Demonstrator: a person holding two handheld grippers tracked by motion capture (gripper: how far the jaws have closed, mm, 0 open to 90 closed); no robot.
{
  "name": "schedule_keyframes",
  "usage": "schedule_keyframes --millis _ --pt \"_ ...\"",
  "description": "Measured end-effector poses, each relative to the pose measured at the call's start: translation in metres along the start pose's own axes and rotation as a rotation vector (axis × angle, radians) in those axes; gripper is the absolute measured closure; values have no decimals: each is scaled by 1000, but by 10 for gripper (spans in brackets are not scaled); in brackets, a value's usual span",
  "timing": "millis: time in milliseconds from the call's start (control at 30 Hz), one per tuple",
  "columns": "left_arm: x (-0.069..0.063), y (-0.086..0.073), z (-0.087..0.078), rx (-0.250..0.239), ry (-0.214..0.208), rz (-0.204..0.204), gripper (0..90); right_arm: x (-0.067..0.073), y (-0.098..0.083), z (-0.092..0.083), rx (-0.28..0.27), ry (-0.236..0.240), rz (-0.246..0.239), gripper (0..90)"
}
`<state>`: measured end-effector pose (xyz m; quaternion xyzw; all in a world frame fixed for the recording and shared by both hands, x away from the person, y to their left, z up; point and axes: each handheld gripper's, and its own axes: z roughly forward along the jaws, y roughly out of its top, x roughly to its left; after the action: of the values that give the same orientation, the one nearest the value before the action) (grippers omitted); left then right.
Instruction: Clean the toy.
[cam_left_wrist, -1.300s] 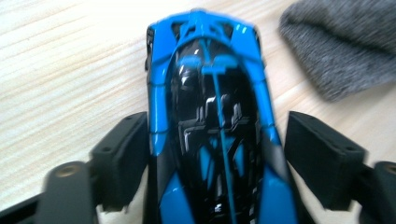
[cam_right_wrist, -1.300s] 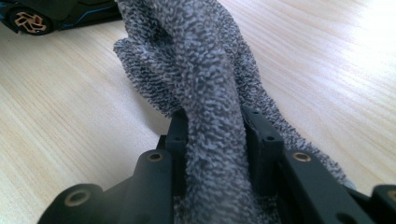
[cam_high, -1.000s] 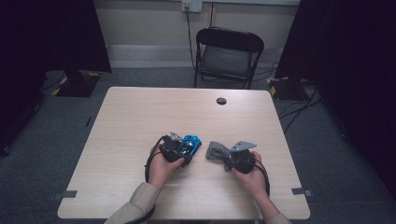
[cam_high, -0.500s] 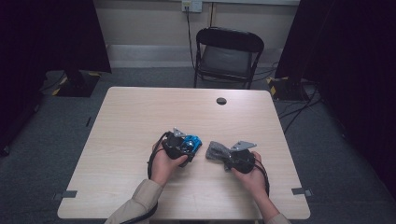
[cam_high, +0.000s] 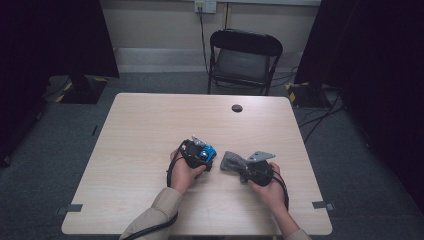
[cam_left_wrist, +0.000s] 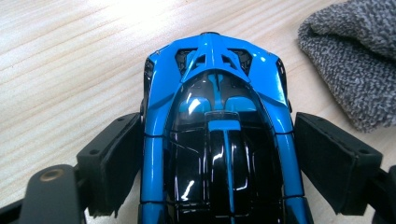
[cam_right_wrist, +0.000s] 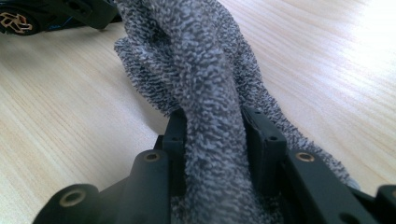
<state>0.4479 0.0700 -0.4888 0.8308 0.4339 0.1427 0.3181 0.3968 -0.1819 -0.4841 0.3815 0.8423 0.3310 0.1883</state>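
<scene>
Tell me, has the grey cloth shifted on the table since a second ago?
No. In the high view the grey cloth lies at the same spot, just below the black round cap in the tabletop, clamped in the right gripper.

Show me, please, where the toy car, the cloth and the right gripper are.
Toy car (cam_left_wrist: 219, 135): left gripper view, on its dark cabin glass.
Cloth (cam_right_wrist: 205, 74): right gripper view, on the raised fold.
Right gripper (cam_right_wrist: 215, 140): right gripper view, between the jaws pressing the cloth.
</scene>
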Motion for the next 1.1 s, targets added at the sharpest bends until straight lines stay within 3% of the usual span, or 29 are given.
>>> schedule_keyframes --millis 33,100,167,433,800,1000,1100 --pt "0 -1 -1 1 12 31 196 0 0 0 -1 -1 -2 647" --pt "1 -1 -2 -5 8 42 248 0 0 0 -2 -2 -1 631" --pt "0 -2 -1 -13 5 27 249 1 -1 0 -5 -5 3 608" --pt "0 -6 -4 -14 1 41 253 -1 0 -2 -15 -18 8 518" --pt "0 -9 -17 -25 -29 123 268 -3 6 -13 -61 -44 24 425" --pt "0 -10 -20 -35 -47 126 268 -3 5 -11 -53 -36 23 433" --pt "4 -10 -24 -41 -74 103 268 -3 7 -13 -67 -40 25 396"
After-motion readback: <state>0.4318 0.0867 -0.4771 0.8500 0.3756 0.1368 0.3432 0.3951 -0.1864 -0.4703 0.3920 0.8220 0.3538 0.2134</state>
